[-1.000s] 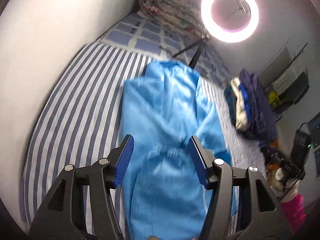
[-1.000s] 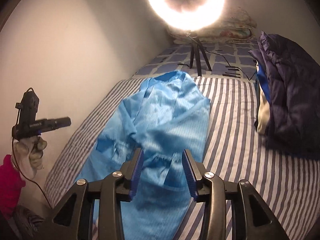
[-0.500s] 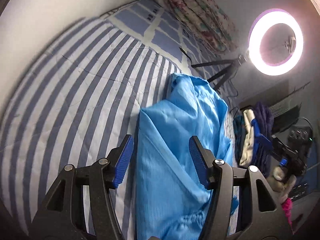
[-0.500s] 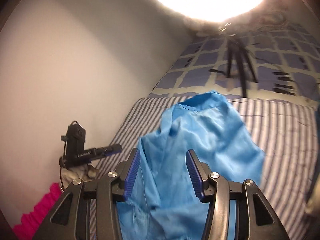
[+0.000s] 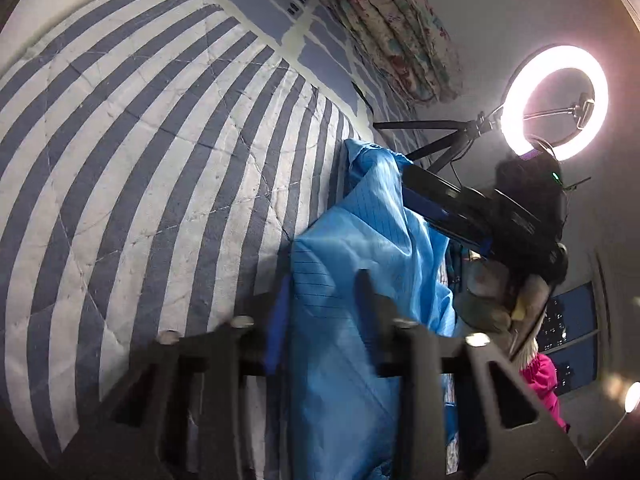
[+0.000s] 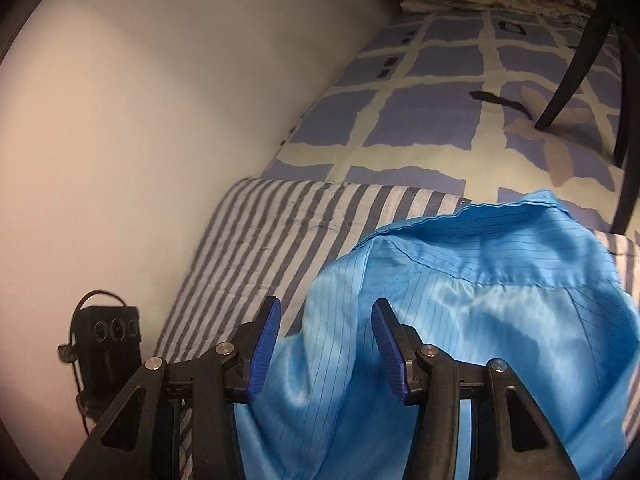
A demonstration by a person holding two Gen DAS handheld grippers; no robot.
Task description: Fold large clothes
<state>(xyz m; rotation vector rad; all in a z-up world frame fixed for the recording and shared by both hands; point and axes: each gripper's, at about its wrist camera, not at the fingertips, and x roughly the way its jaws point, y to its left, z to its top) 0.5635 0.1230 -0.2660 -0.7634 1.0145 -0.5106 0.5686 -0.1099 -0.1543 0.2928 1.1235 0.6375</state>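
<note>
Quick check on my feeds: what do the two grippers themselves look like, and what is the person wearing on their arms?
The right gripper is black, with angular cut-out arms, silver pivot screws and ribbed blue pads on its fingers. The left gripper looks the same in build but is motion-blurred. In the left wrist view, the right gripper's camera block shows a small green light; a light glove and pink sleeve show on the person's arm.

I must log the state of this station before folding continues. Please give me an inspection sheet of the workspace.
Surface: striped bedcover over a checked sheet.
Job's things: blue garment, rumpled, collar end toward the pillows.
Clutter: floral bedding at the headboard.
Grippers: left gripper blurred, fabric between its fingers; right gripper open over the fabric.
Cables: one at the black device.
Surroundings: white wall, ring light lit, on tripod.
</note>
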